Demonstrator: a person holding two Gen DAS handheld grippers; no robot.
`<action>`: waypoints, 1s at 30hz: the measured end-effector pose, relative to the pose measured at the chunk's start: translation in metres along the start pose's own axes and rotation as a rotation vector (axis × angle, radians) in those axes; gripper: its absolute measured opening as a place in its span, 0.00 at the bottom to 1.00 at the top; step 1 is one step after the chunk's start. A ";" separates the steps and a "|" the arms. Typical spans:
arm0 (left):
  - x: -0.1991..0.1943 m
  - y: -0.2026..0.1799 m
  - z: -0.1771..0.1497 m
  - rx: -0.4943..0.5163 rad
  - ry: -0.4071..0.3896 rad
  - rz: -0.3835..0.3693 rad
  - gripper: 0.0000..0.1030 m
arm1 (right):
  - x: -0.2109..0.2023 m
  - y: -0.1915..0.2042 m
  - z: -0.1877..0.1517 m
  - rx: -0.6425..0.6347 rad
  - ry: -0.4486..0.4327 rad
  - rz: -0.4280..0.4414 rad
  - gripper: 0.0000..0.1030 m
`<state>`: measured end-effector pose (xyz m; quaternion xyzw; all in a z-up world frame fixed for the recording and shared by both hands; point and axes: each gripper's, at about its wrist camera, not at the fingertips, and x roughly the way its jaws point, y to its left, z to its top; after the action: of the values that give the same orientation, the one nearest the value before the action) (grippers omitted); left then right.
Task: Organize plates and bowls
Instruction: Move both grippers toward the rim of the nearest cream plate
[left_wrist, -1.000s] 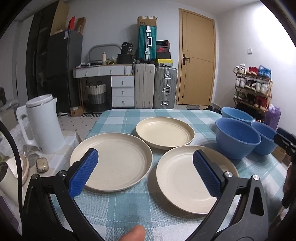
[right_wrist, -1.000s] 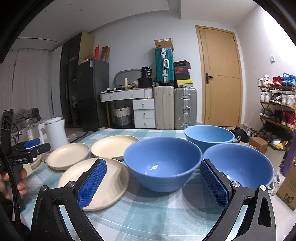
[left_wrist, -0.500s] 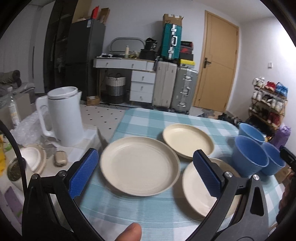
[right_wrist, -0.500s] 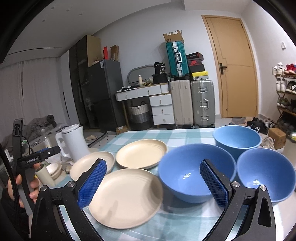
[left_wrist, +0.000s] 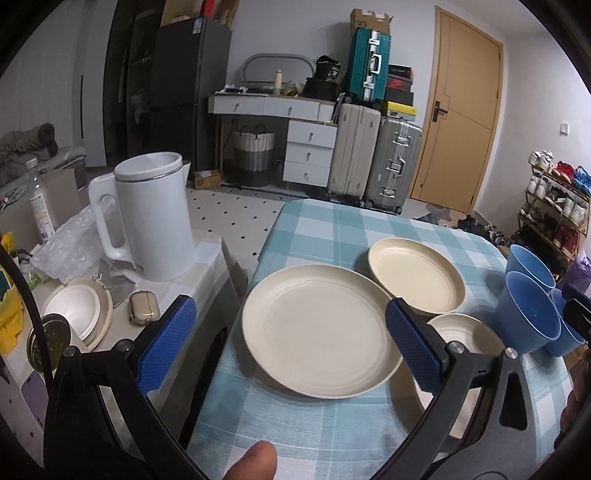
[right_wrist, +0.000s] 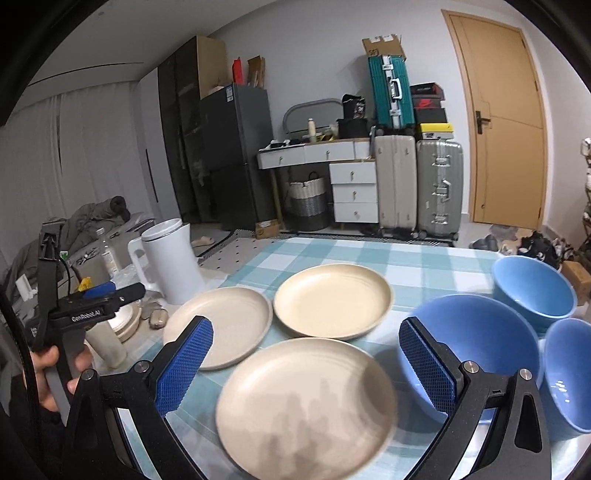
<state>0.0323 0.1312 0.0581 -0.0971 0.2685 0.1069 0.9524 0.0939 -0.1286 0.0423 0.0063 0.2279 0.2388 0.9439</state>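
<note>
- Left tongs (left_wrist: 286, 345) are spread wide, empty, framing the left plate (left_wrist: 319, 330) near the worktop (left_wrist: 332, 229) edge.
- Right tongs (right_wrist: 308, 363) are apart too, over the near plate (right_wrist: 306, 408); blue bowls (right_wrist: 480, 343) sit right.
- I'd pinch a rim low and lift flat for stacking.

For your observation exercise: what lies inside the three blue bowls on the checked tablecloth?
In the right wrist view, the nearest blue bowl and the far bowl show bare blue interiors. The right bowl is cut off by the frame edge, and the right gripper finger covers part of the nearest bowl.
</note>
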 end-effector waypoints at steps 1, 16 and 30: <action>0.004 0.002 0.000 -0.002 0.006 0.009 0.99 | 0.007 0.004 0.001 0.001 0.013 0.007 1.00; 0.071 0.028 -0.008 -0.038 0.145 0.045 0.99 | 0.086 0.026 0.003 0.012 0.156 0.055 1.00; 0.118 0.043 -0.026 -0.061 0.233 0.058 0.99 | 0.143 0.039 -0.006 0.009 0.269 0.105 0.96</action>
<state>0.1070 0.1838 -0.0321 -0.1301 0.3766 0.1306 0.9078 0.1853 -0.0300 -0.0195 -0.0096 0.3526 0.2855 0.8911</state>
